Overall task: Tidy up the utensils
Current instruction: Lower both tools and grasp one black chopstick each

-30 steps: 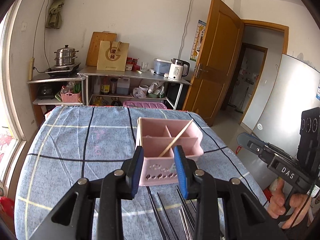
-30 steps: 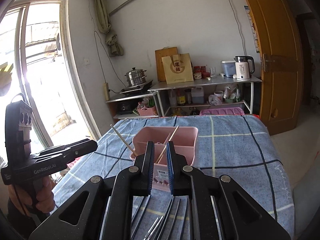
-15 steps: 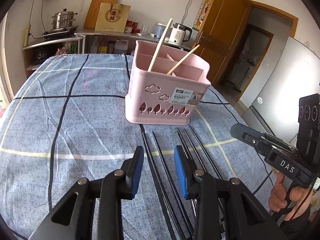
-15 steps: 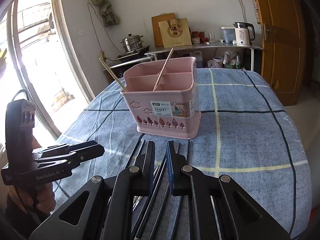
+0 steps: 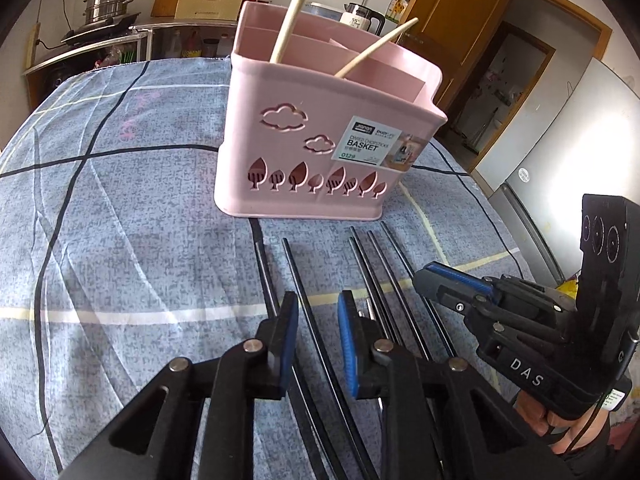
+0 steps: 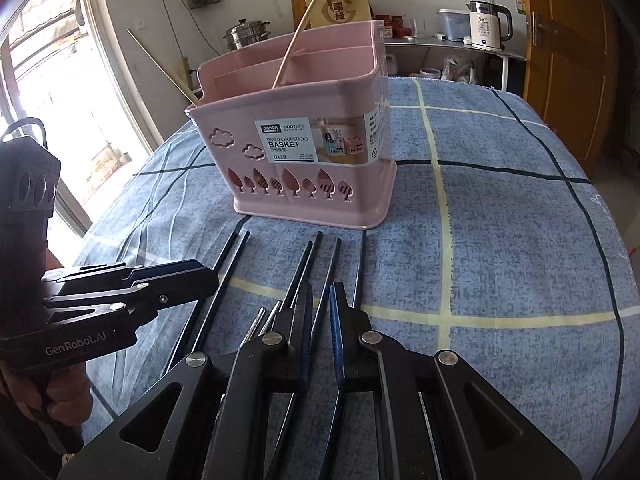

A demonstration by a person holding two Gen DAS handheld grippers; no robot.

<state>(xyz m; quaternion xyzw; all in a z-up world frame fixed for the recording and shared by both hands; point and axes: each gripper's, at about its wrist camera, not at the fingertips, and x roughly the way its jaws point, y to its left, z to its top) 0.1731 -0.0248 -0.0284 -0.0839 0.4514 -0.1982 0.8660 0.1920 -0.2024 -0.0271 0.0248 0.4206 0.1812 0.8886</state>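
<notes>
Your left gripper (image 5: 318,336) sits low in the centre of the left wrist view with its blue-padded jaws spread. One black chopstick (image 5: 304,300) runs up through the gap between them without touching either pad. It lies on the blue checked cloth (image 5: 120,220) that covers the worktop.

Your right gripper (image 6: 320,332) fills the lower centre of the right wrist view. Its jaws stand slightly apart with only a narrow gap, and a dark chopstick (image 6: 326,280) shows in that gap; you cannot tell from the picture whether the pads touch it.

The pink basket (image 5: 320,136) stands upright on the cloth in the upper middle of both views, its labelled face turned toward you. Two pale wooden chopsticks (image 5: 292,8) lean out of its compartments, one tilted left and one tilted right. Just below the basket the row of black chopsticks (image 6: 236,256) lies roughly parallel, tips pointing up the frame toward the basket's base, close to it. A few silvery ends (image 6: 256,322) show among them near your right gripper.

Each gripper appears in the other's view: the right one at the right edge of the left view, the left one at the left edge of the right view.

In the background, at the top of the right view, a kettle (image 6: 486,26) stands on a shelf.
</notes>
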